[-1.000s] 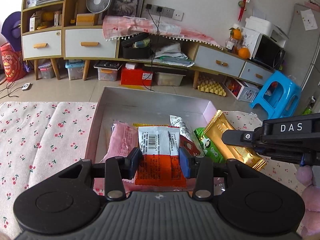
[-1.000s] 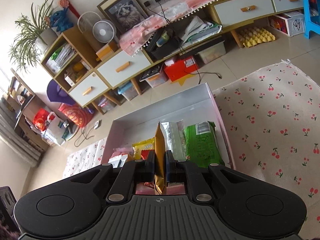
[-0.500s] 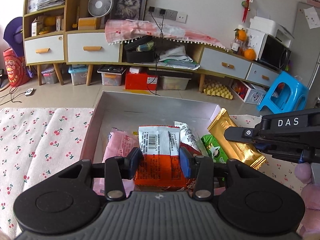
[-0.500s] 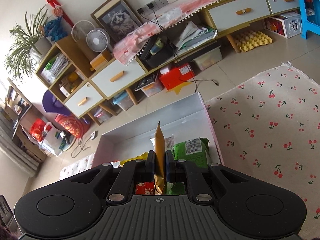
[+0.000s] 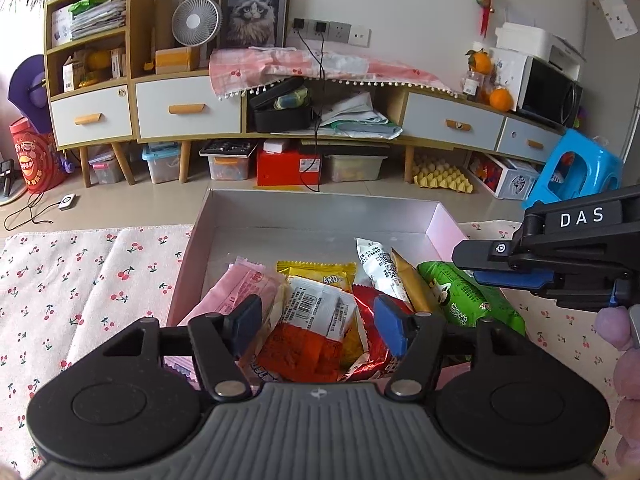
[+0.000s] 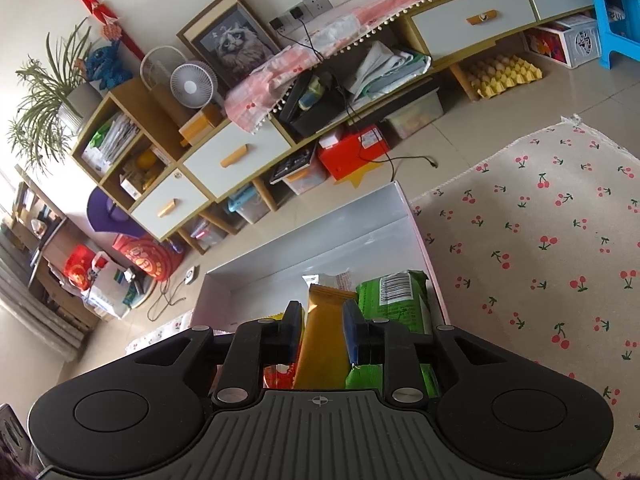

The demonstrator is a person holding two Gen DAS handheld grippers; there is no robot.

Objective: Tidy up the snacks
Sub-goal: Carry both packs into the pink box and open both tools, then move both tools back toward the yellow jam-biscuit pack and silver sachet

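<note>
Box [image 5: 320,210] far half bare; snacks [image 5: 316,312] crowd near edge.

snacks [image 5: 320,312] in box [image 5: 320,216] (on cloth [image 5: 100,272])

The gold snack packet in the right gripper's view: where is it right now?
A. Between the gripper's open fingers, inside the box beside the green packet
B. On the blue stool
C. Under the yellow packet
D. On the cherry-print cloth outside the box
A. The gold packet lies in the box between the fingers of the right gripper, whose jaws have just been opening, with the green packet right beside it.
</note>
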